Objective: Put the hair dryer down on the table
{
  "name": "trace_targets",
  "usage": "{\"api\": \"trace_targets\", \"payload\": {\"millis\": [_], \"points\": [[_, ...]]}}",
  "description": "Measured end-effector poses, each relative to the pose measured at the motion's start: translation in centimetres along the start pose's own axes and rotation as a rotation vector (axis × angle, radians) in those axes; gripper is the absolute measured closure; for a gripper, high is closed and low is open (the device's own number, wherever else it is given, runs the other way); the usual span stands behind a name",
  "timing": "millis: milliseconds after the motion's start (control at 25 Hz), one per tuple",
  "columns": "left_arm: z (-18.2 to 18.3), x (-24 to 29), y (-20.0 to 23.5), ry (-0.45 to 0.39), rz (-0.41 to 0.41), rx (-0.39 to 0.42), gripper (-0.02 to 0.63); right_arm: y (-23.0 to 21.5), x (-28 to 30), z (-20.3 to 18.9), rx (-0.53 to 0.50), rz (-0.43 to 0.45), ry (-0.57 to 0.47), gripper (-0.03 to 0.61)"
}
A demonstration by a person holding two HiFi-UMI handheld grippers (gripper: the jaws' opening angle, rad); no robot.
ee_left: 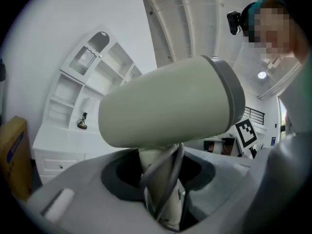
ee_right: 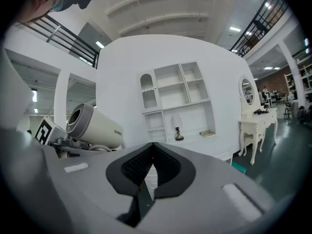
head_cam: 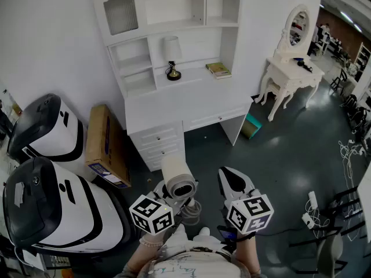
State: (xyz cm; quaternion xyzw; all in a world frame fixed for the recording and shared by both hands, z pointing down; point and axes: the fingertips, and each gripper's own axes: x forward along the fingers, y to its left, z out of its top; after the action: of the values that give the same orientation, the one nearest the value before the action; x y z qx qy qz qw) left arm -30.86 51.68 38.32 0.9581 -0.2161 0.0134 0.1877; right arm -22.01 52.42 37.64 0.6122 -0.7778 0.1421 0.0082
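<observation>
2 grippers: left gripper [ee_left: 161,189] clamps the hair dryer [ee_left: 165,104] handle, barrel toward the white desk [head_cam: 197,77] well ahead; right gripper [ee_right: 148,179] closed, empty.

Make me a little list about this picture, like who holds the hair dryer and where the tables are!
Hair dryer: held up in the air, not on a table yet
Left gripper: shut on the hair dryer's handle, with the cord looped around it
Right gripper: shut, holding nothing
White desk: ahead, with a lamp and a book on top
Dressing table: to the right of the desk, with an oval mirror
Cardboard box: leaning left of the desk
</observation>
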Motion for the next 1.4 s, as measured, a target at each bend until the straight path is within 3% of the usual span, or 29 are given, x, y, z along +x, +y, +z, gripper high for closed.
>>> {"api": "trace_targets", "payload": {"millis": [840, 1400], "points": [[-2.0, 2.4, -1.3, -0.008, 0.068, -0.052, 0.442, -3.0, -0.7, -0.7, -0.011, 0.037, 0.016, 0.551], [-0.4, 7.0, 4.1, 0.017, 0.024, -0.062, 0.442, -5.3, 5.1, 0.6, -0.003, 0.006, 0.005, 0.551]]}}
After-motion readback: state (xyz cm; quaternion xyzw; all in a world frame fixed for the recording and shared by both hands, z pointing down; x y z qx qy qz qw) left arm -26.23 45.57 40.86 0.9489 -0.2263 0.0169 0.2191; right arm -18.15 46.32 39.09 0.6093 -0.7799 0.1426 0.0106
